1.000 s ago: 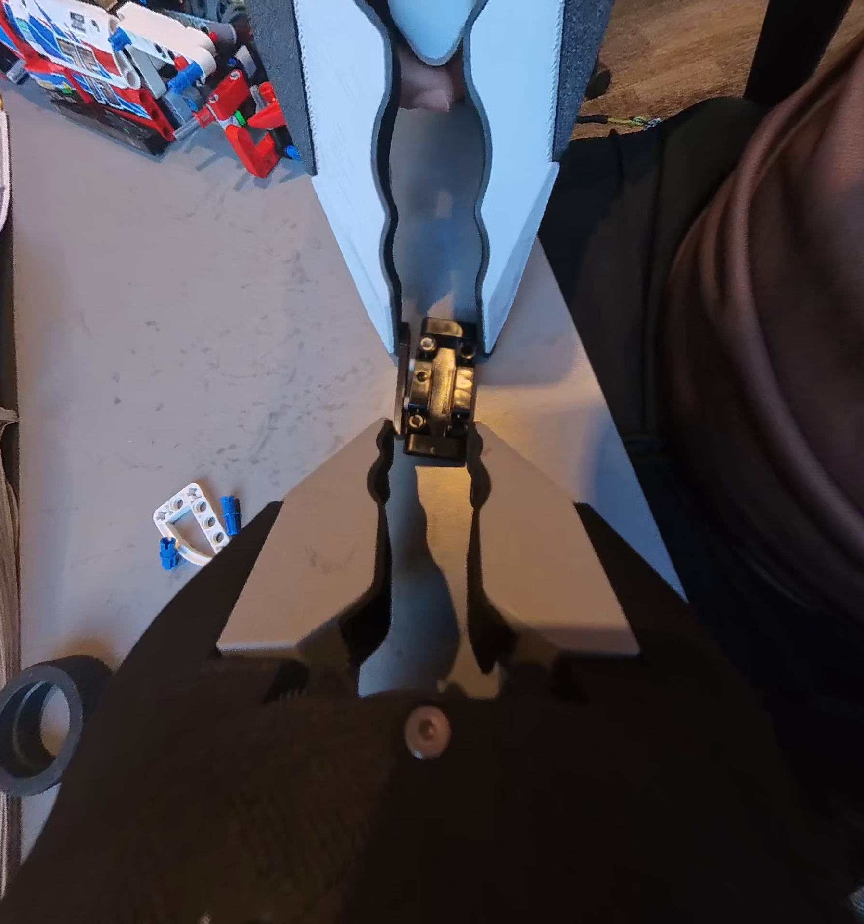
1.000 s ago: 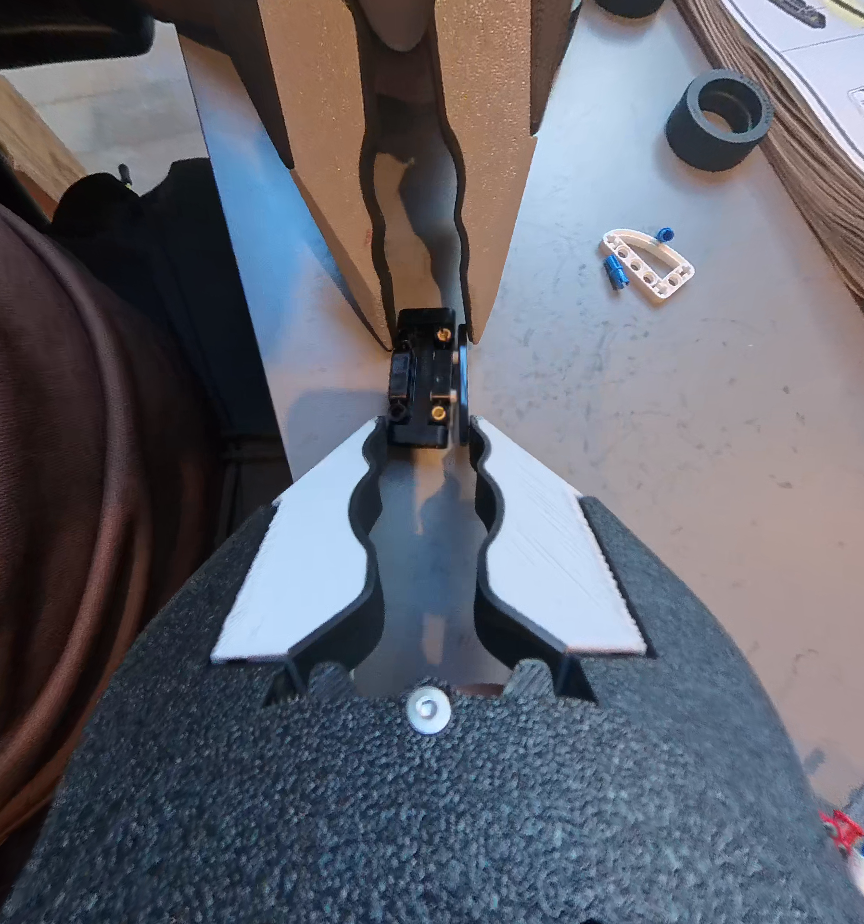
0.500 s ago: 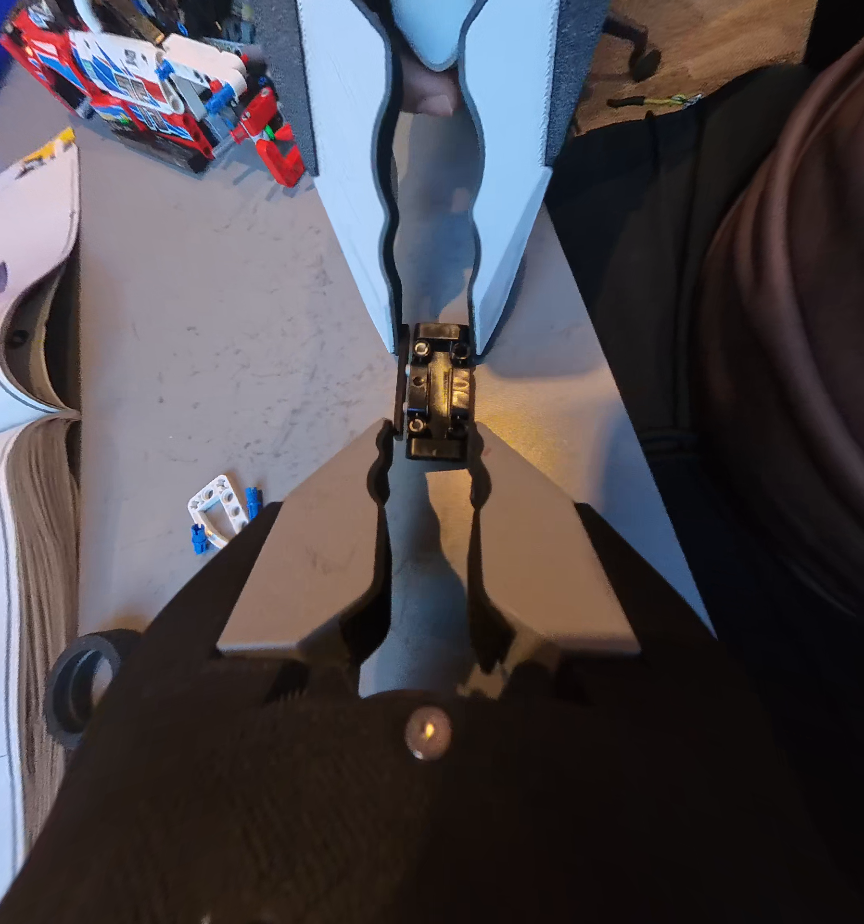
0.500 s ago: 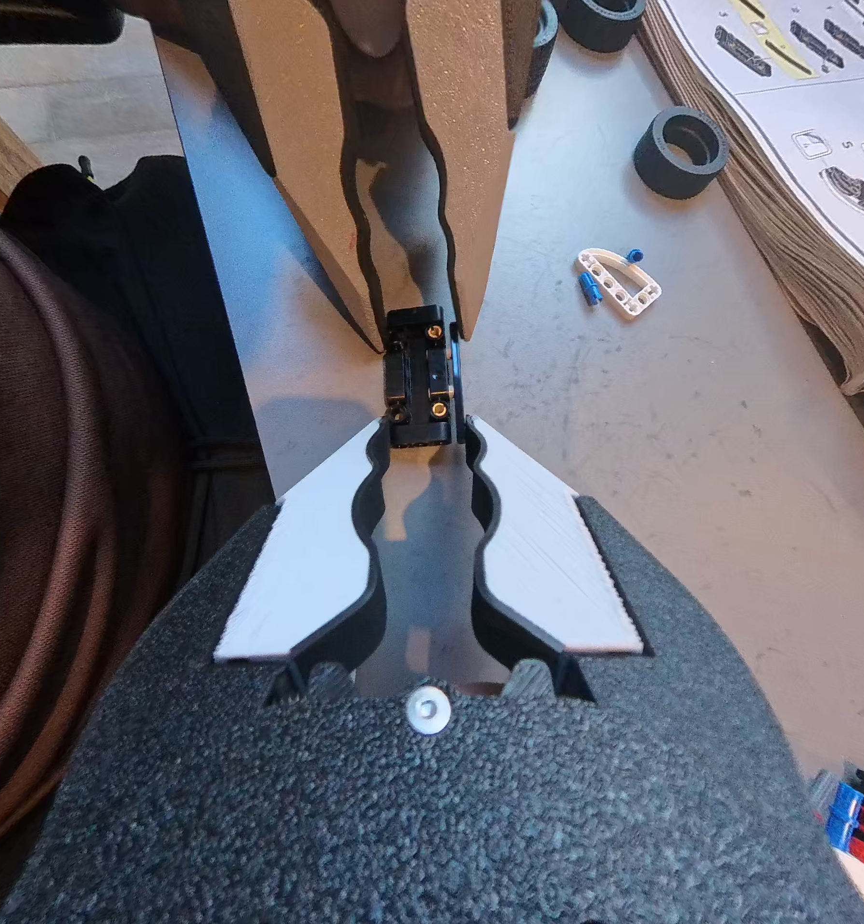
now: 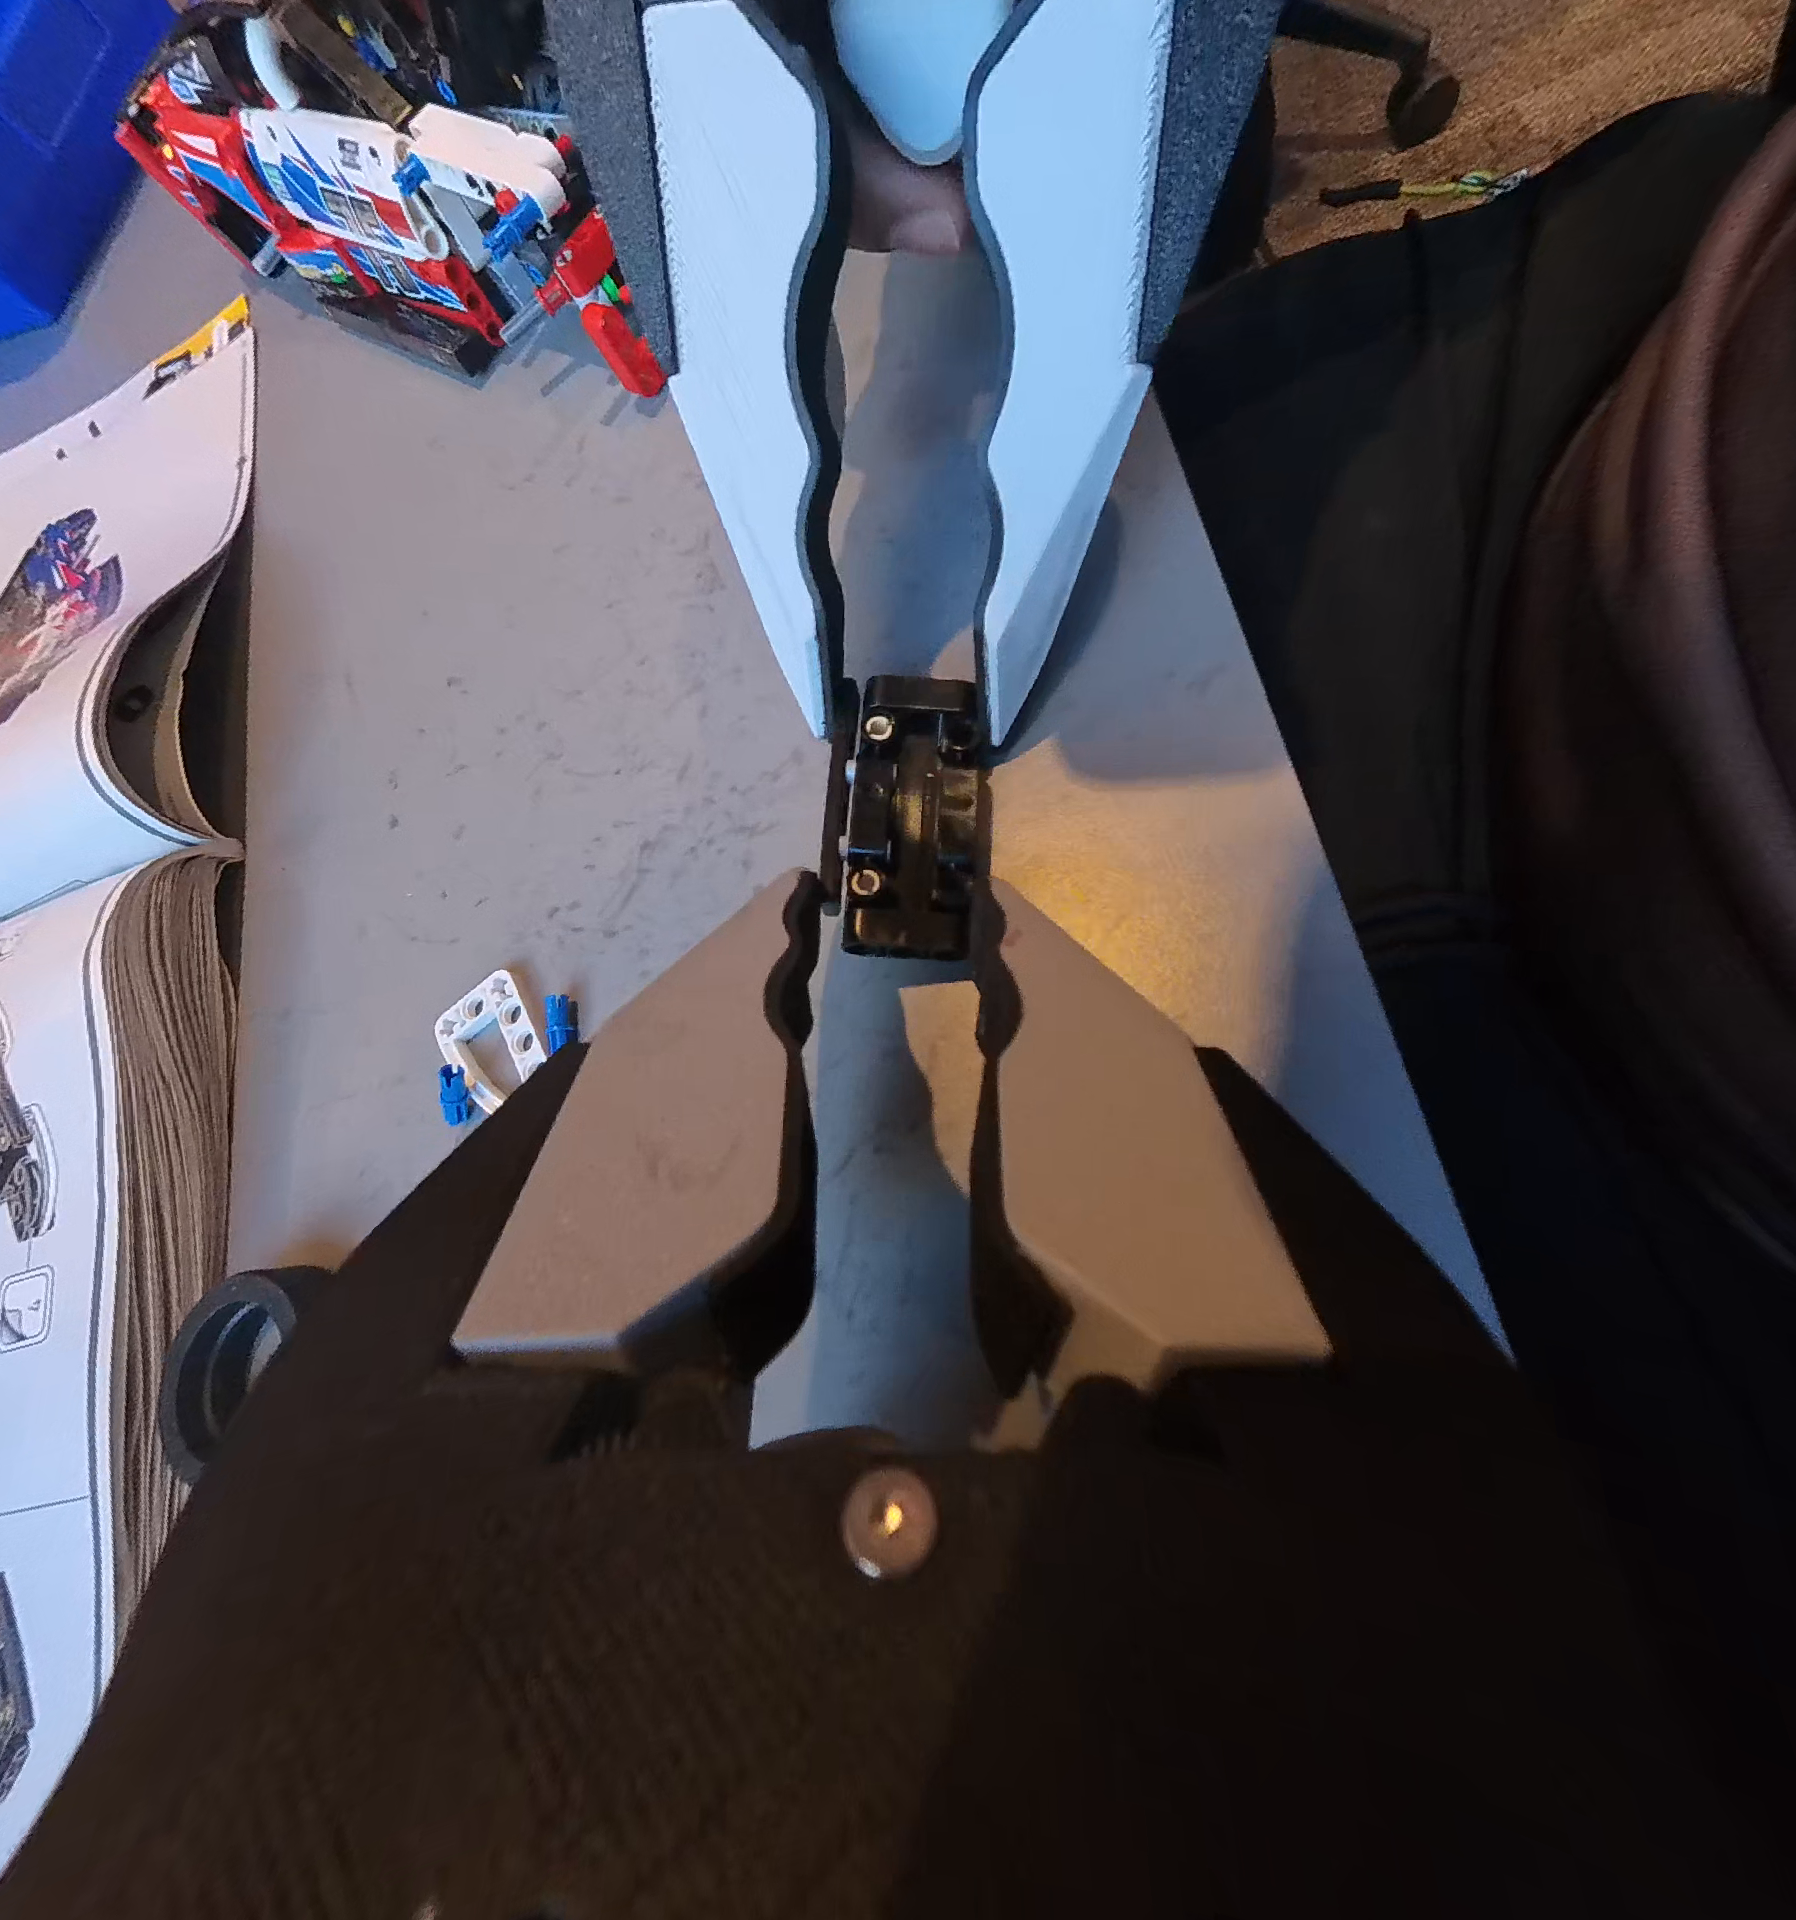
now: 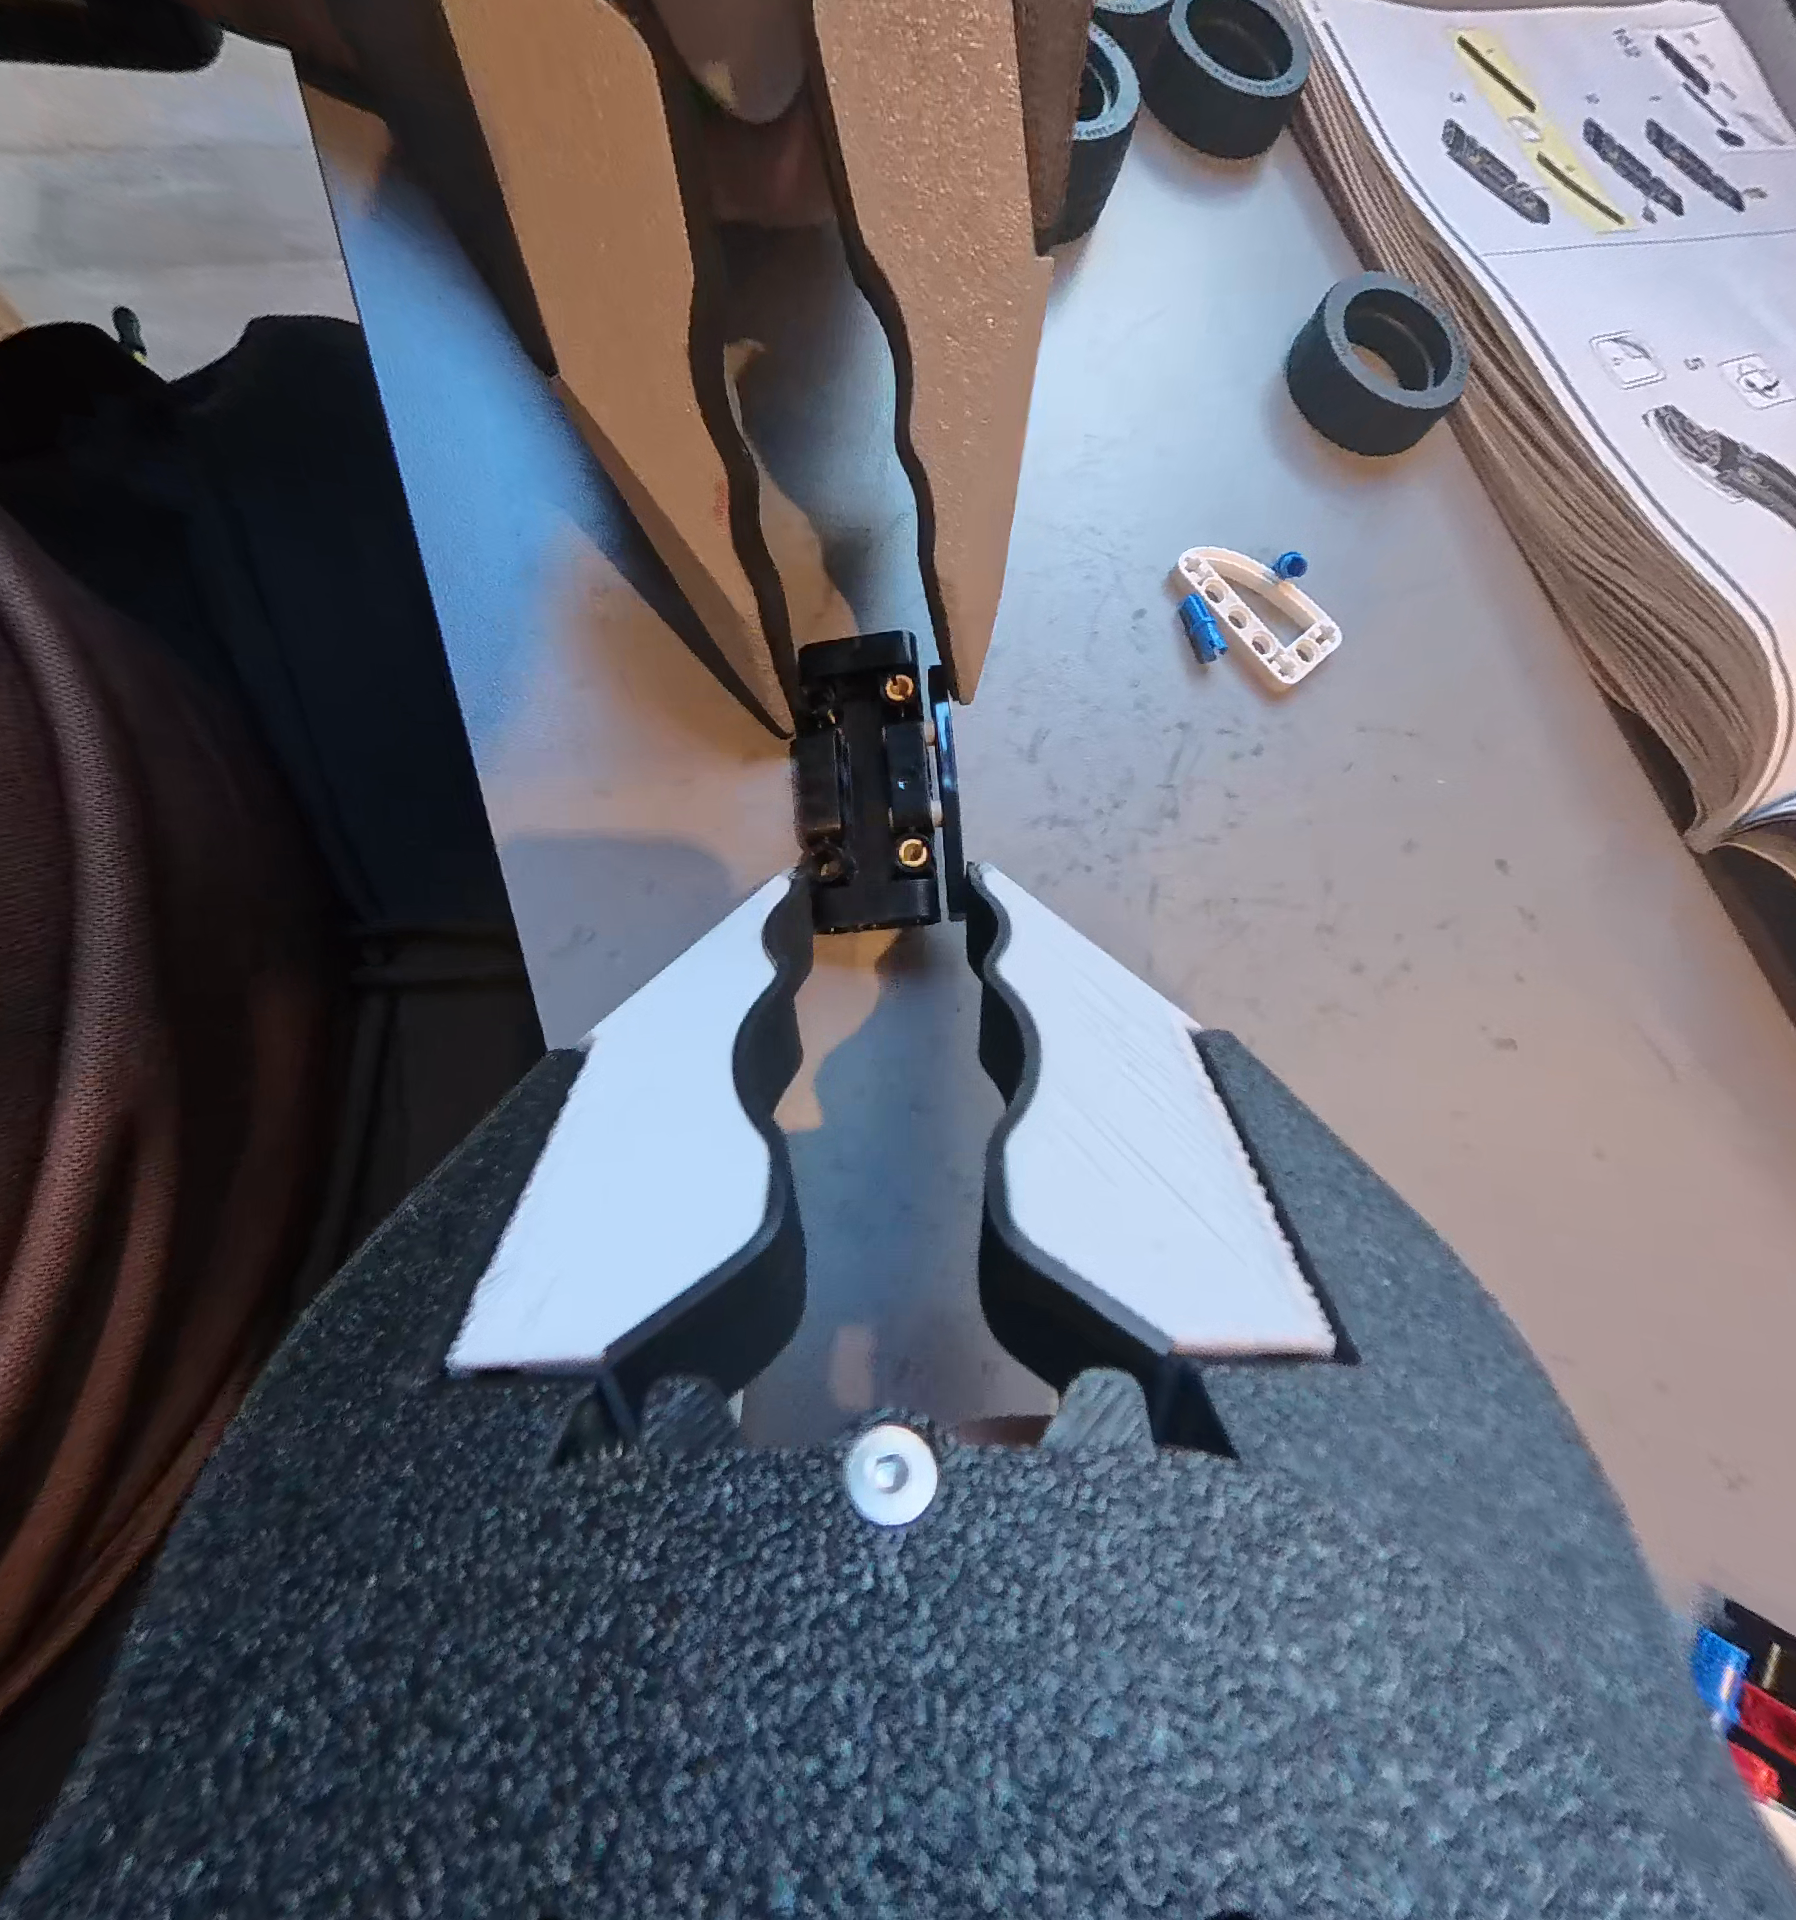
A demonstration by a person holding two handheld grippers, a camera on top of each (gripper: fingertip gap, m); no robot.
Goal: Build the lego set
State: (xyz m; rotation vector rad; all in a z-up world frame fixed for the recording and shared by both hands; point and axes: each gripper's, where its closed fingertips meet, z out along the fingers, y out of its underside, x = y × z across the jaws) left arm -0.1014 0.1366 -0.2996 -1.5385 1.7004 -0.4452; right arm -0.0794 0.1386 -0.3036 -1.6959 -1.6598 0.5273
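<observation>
A small black lego assembly (image 5: pixel 909 816) with pin holes is held above the grey table (image 5: pixel 520 665), near its edge by the person. My left gripper (image 5: pixel 899 920) is shut on its near end. My right gripper (image 6: pixel 878 883), with white fingers, is shut on the other end and shows opposite in the left wrist view (image 5: pixel 904 707). In the right wrist view the same piece (image 6: pixel 868 779) sits between my tips and the tan fingers (image 6: pixel 967 416) of the left gripper. A white curved lego frame (image 6: pixel 1258 613) with blue pins (image 6: pixel 1200 629) lies loose on the table.
A red, white and blue lego vehicle (image 5: pixel 385 218) stands at the far left of the table. An open instruction book (image 6: pixel 1642 343) lies beside the work spot. Black tyres (image 6: pixel 1377 364) lie near it. The person's brown-clad body (image 5: pixel 1652 727) is close to the table edge. Less than 4 cm separates the two grippers' tips.
Both grippers still clamp the black assembly. The pair has lifted and shifted, so the book, tyres and vehicle come further into view. The grip looks the same.
</observation>
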